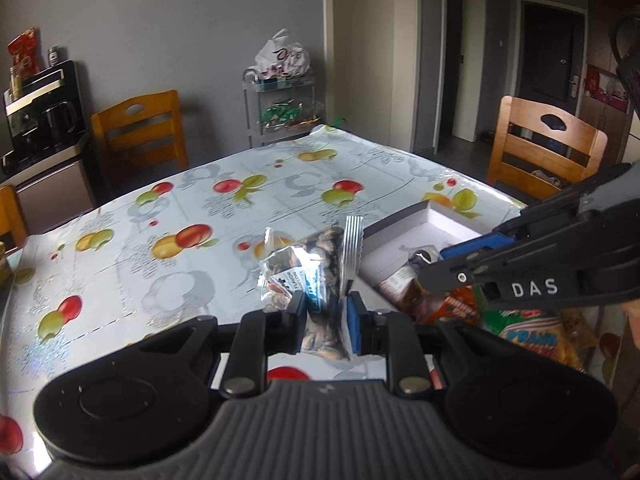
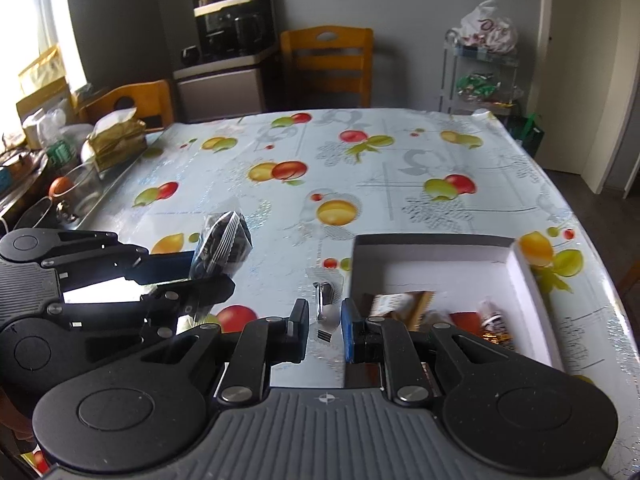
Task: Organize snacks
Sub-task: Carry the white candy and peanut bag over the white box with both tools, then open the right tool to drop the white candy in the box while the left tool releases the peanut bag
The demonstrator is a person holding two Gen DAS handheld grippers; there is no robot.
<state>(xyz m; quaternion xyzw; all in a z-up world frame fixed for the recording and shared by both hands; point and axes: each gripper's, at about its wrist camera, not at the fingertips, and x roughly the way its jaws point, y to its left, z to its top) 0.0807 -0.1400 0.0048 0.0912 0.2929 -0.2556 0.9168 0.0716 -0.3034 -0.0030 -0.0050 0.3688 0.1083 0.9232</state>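
Starting at the left, our left gripper (image 1: 324,320) is clamped on one clear snack packet (image 1: 320,264), its dark contents showing through the film; the packet stands lifted off the fruit-print tablecloth (image 1: 160,216), long axis running away from us along the fingers, crimped end uppermost. In the right wrist view the same packet (image 2: 224,246) sits at the tip of that gripper (image 2: 208,272), left of the shallow white box (image 2: 520,264). So the relation that matters is plain: the box lies to the packet's right, and the left hand, which holds the packet, must travel across toward it. Our right gripper (image 2: 325,326) is as closed as it goes, and whether it pinches the small pale wrapped thing (image 2: 328,308) seen in its narrow gap or merely hangs over it, we cannot tell. Counting: one packet held, one box, two grippers. In the box we make out at least three wrapped snacks (image 2: 400,304) from the right wrist view; the left wrist view shows more bright packets (image 1: 532,328) heaped at its near end, too overlapped to count. We see three wooden chairs (image 2: 328,60) around the table.
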